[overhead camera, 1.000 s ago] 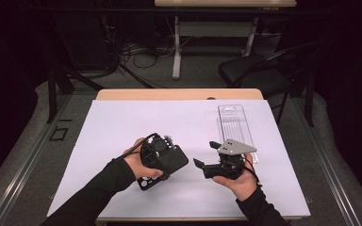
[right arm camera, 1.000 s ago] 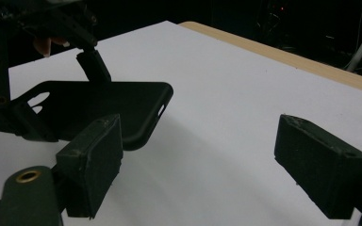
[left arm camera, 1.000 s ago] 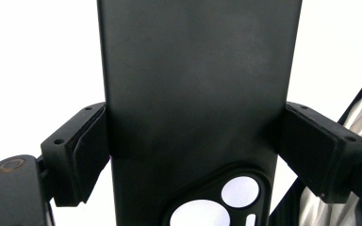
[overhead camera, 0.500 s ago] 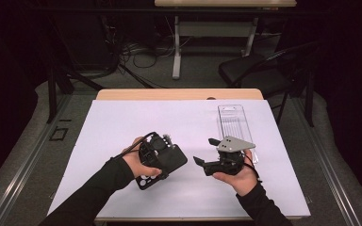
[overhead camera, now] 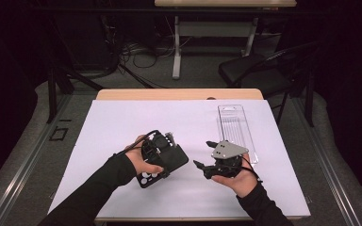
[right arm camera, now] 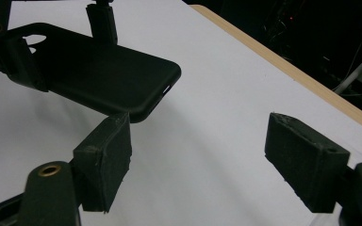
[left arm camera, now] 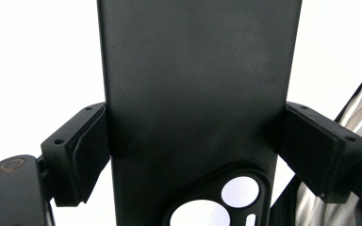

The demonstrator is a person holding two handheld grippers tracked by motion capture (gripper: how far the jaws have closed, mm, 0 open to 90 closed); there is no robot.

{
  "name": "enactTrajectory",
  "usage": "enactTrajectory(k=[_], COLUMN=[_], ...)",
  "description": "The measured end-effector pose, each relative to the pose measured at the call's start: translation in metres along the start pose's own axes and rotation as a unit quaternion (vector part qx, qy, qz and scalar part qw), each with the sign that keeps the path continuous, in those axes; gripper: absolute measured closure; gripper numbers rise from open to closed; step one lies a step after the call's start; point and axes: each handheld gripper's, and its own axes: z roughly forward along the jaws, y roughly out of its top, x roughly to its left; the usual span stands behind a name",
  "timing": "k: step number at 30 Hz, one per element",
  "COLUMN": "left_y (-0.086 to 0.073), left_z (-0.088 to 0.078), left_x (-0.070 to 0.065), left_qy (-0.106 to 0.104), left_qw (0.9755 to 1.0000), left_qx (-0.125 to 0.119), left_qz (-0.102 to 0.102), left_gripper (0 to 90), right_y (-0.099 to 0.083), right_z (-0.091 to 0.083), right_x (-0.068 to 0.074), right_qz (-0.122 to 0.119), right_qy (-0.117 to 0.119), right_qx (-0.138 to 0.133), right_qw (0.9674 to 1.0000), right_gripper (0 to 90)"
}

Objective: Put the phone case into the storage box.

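Note:
A black phone case [left arm camera: 198, 84] with a camera cut-out is clamped across its width by my left gripper [left arm camera: 195, 141], pads pressing on both long edges. In the high view the left gripper [overhead camera: 162, 157] holds the phone case [overhead camera: 172, 162] just over the white sheet at centre left. My right gripper [overhead camera: 205, 154] sits to its right, jaws pointing left toward the case. In the right gripper view my right gripper [right arm camera: 200, 146] is open with nothing between its jaws, which have just been closing a little. The phone case [right arm camera: 108, 75] floats ahead of them, apart.
A clear plastic package tray [overhead camera: 238, 129] lies at the right rear of the white sheet [overhead camera: 122, 122], just behind my right hand. The wooden table edge [overhead camera: 179, 94] runs along the back. A dark chair [overhead camera: 259, 70] and cables are beyond the table.
The right gripper's jaws stand slightly narrower than before. Both hands and the case stay where they were.

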Motion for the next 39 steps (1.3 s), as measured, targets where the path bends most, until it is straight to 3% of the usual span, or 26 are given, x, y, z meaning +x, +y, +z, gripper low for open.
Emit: enactTrajectory(k=[5,9,13,19,24,27,29,30,31,34,35,36,37,38,39], left_y=[0.002,0.004,0.007,0.012,0.015,0.017,0.017,0.018,0.018,0.019,0.019,0.019,0.02,0.02,0.021], left_z=[0.001,0.001,0.0,-0.002,0.0,0.0,0.0,0.0,0.0,0.0,0.0,0.0,0.0,0.0,0.0], left_x=[0.002,0.001,-0.001,-0.003,-0.004,-0.005,-0.006,-0.006,-0.006,-0.007,-0.007,-0.007,-0.007,-0.007,-0.007], left_qy=[-0.004,-0.008,-0.008,-0.007,-0.009,-0.01,-0.014,-0.014,-0.015,-0.015,-0.015,-0.015,-0.015,-0.015,-0.016], left_qw=[1.0,0.9999,0.9998,0.9996,0.9993,0.9991,0.9991,0.9991,0.9991,0.999,0.9989,0.999,0.9989,0.9989,0.9989], left_qx=[0.005,0.01,0.013,0.023,0.029,0.032,0.031,0.031,0.031,0.033,0.034,0.034,0.034,0.034,0.034], left_qz=[0.002,0.009,0.011,0.018,0.022,0.025,0.025,0.025,0.026,0.026,0.026,0.027,0.028,0.029,0.029], left_gripper=[14.2,14.2,14.2,14.2,14.2,14.2,14.2,14.2,14.2,14.2,14.2,14.2,14.2,14.2,14.2], right_y=[0.001,0.003,0.005,0.006,0.005,0.004,0.003,0.002,0.002,0.001,0.0,0.001,0.0,0.001,0.001], right_z=[-0.002,-0.005,-0.007,-0.008,-0.008,-0.008,-0.009,-0.009,-0.009,-0.009,-0.011,-0.01,-0.011,-0.011,-0.011], right_x=[0.002,0.005,0.009,0.012,0.015,0.018,0.019,0.02,0.021,0.024,0.026,0.026,0.028,0.029,0.03], right_qz=[-0.036,-0.075,-0.126,-0.158,-0.192,-0.215,-0.237,-0.251,-0.257,-0.299,-0.304,-0.318,-0.32,-0.336,-0.339], right_qy=[-0.008,-0.011,-0.015,-0.015,-0.017,-0.017,-0.017,-0.019,-0.02,-0.031,-0.034,-0.033,-0.034,-0.033,-0.034], right_qx=[0.012,0.025,0.041,0.057,0.071,0.08,0.084,0.091,0.094,0.095,0.099,0.096,0.098,0.098,0.095], right_qw=[0.9992,0.9968,0.991,0.9858,0.9787,0.9733,0.9677,0.9635,0.9616,0.9489,0.947,0.9427,0.9416,0.9364,0.9352], right_gripper=[23.8,24.6,25.4,25.3,25.4,26.0,26.0,25.8,25.7,25.5,25.6,25.7,25.7,25.7,25.8])
